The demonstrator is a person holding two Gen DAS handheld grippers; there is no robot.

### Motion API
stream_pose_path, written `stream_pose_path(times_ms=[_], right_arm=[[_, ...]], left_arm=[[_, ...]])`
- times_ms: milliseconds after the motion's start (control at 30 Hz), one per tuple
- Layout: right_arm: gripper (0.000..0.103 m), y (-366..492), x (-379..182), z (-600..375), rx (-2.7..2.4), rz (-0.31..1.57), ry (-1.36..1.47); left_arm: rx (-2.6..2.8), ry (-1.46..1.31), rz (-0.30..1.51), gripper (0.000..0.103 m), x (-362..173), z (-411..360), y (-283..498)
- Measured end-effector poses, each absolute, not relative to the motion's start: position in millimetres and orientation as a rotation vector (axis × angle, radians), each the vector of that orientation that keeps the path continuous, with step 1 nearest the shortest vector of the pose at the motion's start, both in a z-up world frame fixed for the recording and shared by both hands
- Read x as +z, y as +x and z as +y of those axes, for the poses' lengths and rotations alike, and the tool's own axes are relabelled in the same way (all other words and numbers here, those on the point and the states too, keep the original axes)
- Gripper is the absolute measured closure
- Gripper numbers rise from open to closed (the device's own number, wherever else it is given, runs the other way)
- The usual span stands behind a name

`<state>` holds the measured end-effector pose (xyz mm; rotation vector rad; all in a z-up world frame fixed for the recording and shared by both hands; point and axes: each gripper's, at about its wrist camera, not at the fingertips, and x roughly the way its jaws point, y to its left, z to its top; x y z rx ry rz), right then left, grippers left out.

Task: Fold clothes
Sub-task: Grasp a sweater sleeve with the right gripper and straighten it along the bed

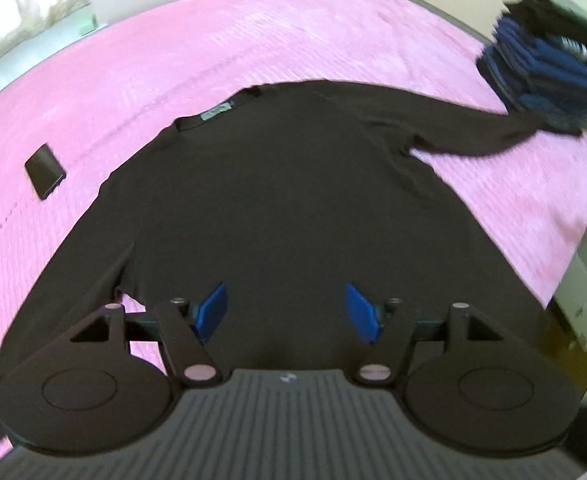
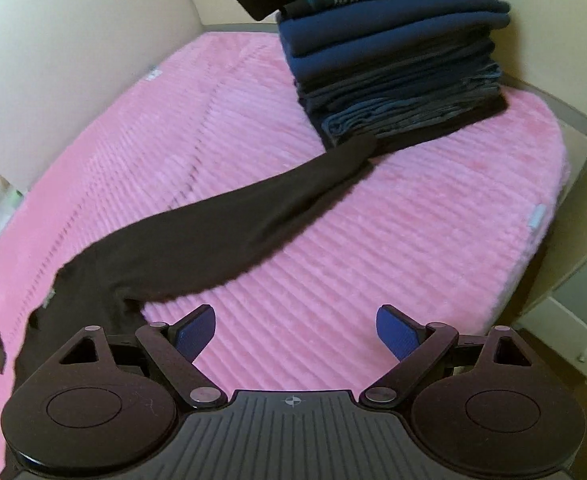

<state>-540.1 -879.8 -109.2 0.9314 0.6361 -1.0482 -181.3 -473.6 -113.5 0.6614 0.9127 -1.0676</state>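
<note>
A dark brown long-sleeved shirt lies flat on the pink bedspread, collar and green label away from me, both sleeves spread out. My left gripper hovers over the shirt's lower body, blue pads apart, nothing between them. In the right wrist view the shirt's right sleeve runs diagonally to the foot of a tall stack of folded clothes, its cuff touching the stack. My right gripper is open above bare bedspread, just right of the sleeve's armpit.
A dark flat rectangular object lies on the bedspread left of the shirt. The stack of folded clothes stands at the far right corner of the bed. Light walls border the bed; its right edge drops off near the stack.
</note>
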Motion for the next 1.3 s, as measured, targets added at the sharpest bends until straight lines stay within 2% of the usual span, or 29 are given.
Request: stream_pose_path(times_ms=[33, 67, 100, 200, 300, 500, 800, 833, 867, 900, 933, 1167, 1300], right_arm=[[0.033, -542.7, -115.2, -890.3, -1.05, 0.623, 0.947], [0.042, -545.6, -121.5, -901.7, -1.052, 0.61, 0.965], [0.046, -548.5, -127.8, -913.0, -1.054, 0.596, 0.982], [0.046, -556.4, -153.1, -957.5, -1.068, 0.566, 1.017], [0.055, -561.1, -189.4, -1010.9, -1.065, 0.567, 1.035], [0.055, -564.4, -250.2, -1096.0, -1.035, 0.65, 1.022], [0.055, -575.5, -281.0, -1128.1, -0.992, 0.609, 1.058], [0.059, -576.5, -282.9, -1128.5, -0.992, 0.615, 1.058], [0.068, -578.5, -283.9, -1128.4, -0.998, 0.614, 1.062], [0.097, -582.2, -284.5, -1128.3, -0.993, 0.609, 1.083], [0.102, -586.6, -281.6, -1126.3, -0.994, 0.599, 1.097], [0.102, -628.3, -216.3, -1072.3, -1.11, 0.613, 1.037], [0.102, -638.8, -221.7, -1055.7, -1.175, 0.677, 1.054]], left_arm=[[-1.071, 0.68, 0.908, 0.041, -114.5, -472.8, -181.9], [-1.057, 0.695, 0.906, 0.041, -113.7, -470.2, -183.2], [-1.044, 0.71, 0.905, 0.041, -112.8, -467.6, -184.5], [-0.97, 0.723, 0.924, 0.041, -108.5, -463.8, -188.1], [-0.862, 0.727, 0.962, 0.041, -108.3, -471.8, -196.6], [-0.737, 0.729, 1.062, 0.041, -120.1, -517.6, -241.3], [-0.913, 0.805, 1.104, 0.041, -134.3, -596.2, -309.4], [-0.919, 0.807, 1.105, 0.041, -134.6, -599.4, -311.3], [-0.918, 0.811, 1.104, 0.041, -134.6, -601.0, -311.4], [-0.911, 0.815, 1.103, 0.041, -134.9, -601.1, -310.5], [-0.903, 0.818, 1.104, 0.041, -135.2, -601.0, -309.5], [-0.85, 0.819, 1.102, 0.041, -129.6, -600.5, -306.8], [-0.852, 0.789, 1.089, 0.041, -125.9, -605.6, -304.4]])
